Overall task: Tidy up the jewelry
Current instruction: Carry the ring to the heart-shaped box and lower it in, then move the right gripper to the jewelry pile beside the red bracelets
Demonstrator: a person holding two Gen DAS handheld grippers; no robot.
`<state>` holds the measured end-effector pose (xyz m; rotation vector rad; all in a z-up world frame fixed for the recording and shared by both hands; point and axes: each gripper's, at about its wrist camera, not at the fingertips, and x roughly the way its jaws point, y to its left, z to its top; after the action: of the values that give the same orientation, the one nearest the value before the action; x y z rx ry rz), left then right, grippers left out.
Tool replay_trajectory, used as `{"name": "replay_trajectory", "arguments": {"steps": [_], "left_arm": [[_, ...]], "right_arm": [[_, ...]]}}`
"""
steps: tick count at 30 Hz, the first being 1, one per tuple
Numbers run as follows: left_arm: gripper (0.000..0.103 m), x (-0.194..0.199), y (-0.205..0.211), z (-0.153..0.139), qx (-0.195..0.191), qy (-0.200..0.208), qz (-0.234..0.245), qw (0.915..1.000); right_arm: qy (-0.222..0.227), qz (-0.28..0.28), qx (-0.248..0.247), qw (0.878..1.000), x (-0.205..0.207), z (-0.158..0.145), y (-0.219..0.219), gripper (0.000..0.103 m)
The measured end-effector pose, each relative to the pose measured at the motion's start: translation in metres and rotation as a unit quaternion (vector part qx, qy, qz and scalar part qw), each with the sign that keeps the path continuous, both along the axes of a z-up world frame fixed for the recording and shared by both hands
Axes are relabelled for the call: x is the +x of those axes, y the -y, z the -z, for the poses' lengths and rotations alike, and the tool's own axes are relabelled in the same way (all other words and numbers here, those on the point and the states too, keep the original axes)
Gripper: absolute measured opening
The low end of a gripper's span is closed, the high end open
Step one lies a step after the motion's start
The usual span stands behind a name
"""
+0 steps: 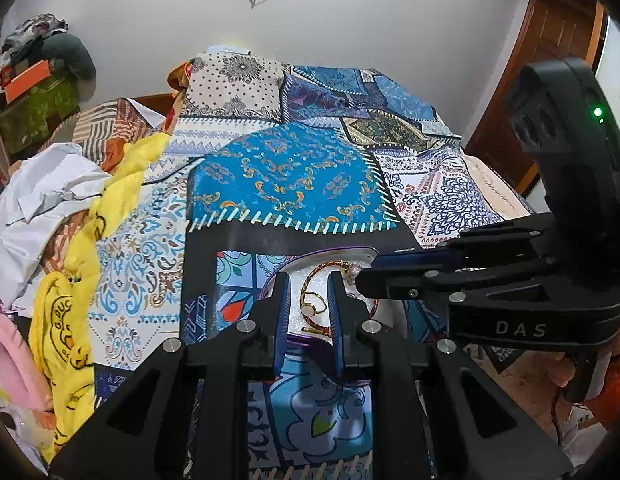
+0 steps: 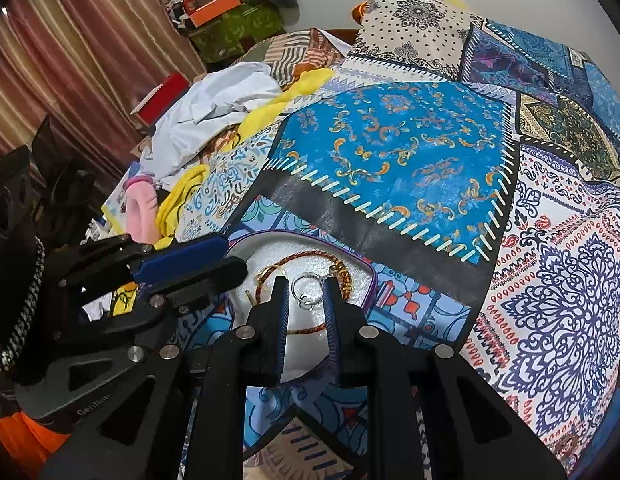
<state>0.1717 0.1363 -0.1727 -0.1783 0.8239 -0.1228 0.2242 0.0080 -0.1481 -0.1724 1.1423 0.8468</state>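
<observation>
A white tray with a purple rim lies on the patterned bedspread. It holds a red-gold braided bangle, a gold ring with a pale stone and silver rings. My left gripper is open, its fingers on either side of the gold ring, just above the tray. My right gripper is open, its fingers on either side of the silver rings. Each gripper shows in the other's view: the right one from the right, the left one from the left.
The patchwork bedspread covers the bed. Yellow cloth, white cloth and a pink item are piled at the left. A wooden door stands at the right, curtains at the left.
</observation>
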Motion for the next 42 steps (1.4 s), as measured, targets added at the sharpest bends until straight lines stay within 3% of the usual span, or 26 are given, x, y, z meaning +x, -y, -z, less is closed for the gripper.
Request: {"name": "replay_trajectory", "arguments": {"steps": [10, 15, 27, 35, 42], "left_arm": [[0.022, -0.02, 0.003, -0.028, 0.009, 0.022, -0.017, 0.9996], [0.031, -0.029, 0.012, -0.047, 0.016, 0.039, -0.018, 0.9989], [0.038, -0.039, 0.065, -0.082, 0.029, 0.072, 0.016, 0.9968], [0.04, -0.021, 0.122, -0.077, 0.033, 0.057, 0.065, 0.9957], [0.04, 0.002, 0.171, -0.056, 0.039, 0.025, 0.113, 0.9925]], "right_arm": [[0.061, 0.006, -0.002, 0.998, -0.02, -0.031, 0.017, 0.021], [0.115, 0.02, 0.0, 0.993, -0.034, -0.054, 0.034, 0.039], [0.17, 0.078, 0.021, 0.982, -0.051, -0.085, 0.103, 0.039], [0.19, 0.144, 0.012, 0.971, -0.048, -0.09, 0.172, 0.039], [0.174, 0.195, -0.005, 0.965, -0.041, -0.074, 0.225, 0.039]]}}
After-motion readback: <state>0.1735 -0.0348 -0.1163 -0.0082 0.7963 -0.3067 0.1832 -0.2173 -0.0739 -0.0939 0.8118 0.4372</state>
